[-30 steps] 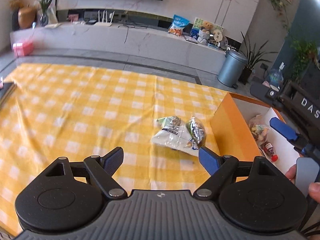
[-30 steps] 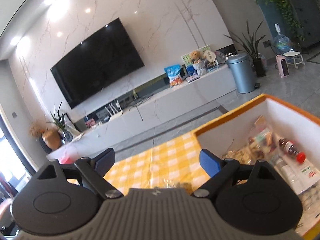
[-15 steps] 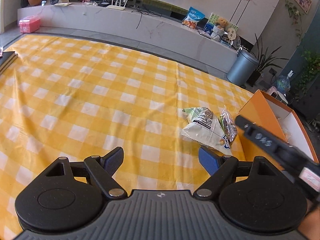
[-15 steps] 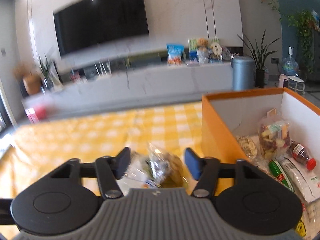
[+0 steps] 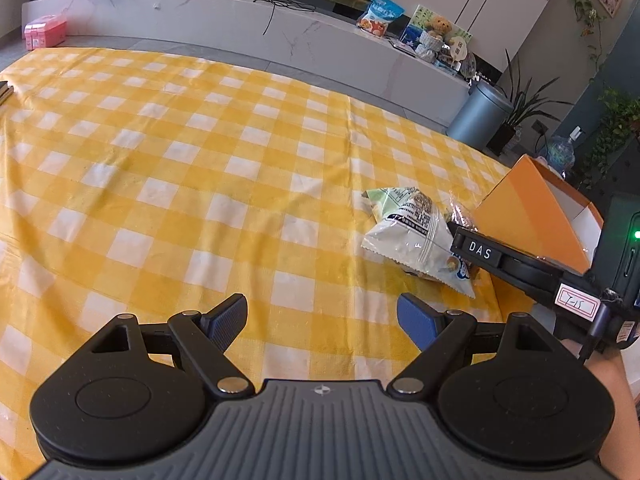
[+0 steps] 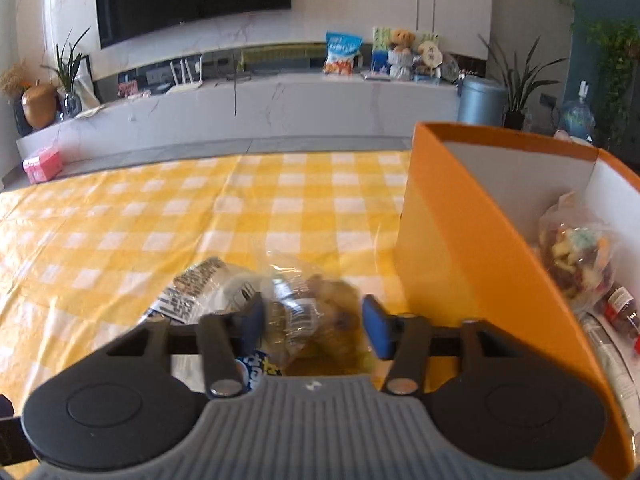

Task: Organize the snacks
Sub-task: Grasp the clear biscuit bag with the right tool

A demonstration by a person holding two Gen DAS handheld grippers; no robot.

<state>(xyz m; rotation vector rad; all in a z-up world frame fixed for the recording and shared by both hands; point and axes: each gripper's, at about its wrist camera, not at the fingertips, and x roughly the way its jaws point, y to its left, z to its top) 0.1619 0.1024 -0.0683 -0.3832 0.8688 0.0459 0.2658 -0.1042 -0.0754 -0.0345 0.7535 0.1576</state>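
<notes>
Two snack packets lie side by side on a yellow-and-white checked tablecloth [image 5: 192, 184], just beside one orange cardboard box [image 6: 472, 248] at the cloth's right edge. The right gripper [image 6: 314, 322] sits low over the pair, its two blue fingers [image 6: 376, 326] flanking the clear packet of brown snacks [image 6: 316, 312]; the jaws have just been closing, with that packet between them, though motion blur hides whether the pads yet press on it. The white printed snack bag [image 5: 412, 236] rests against the clear packet's left side, partly under the left finger in the right wrist view. The left gripper [image 5: 322, 322] hovers spread wide over bare cloth, nothing between its two fingers, short of the packets. Inside the box, one clear bag of mixed snacks [image 6: 576, 256] leans on the white inner wall, with one small red-capped bottle [image 6: 622, 312] beside it and further wrappers too cropped to count. Behind, one grey lidded bin [image 5: 480, 116] stands by a long marble shelf [image 5: 248, 36].
</notes>
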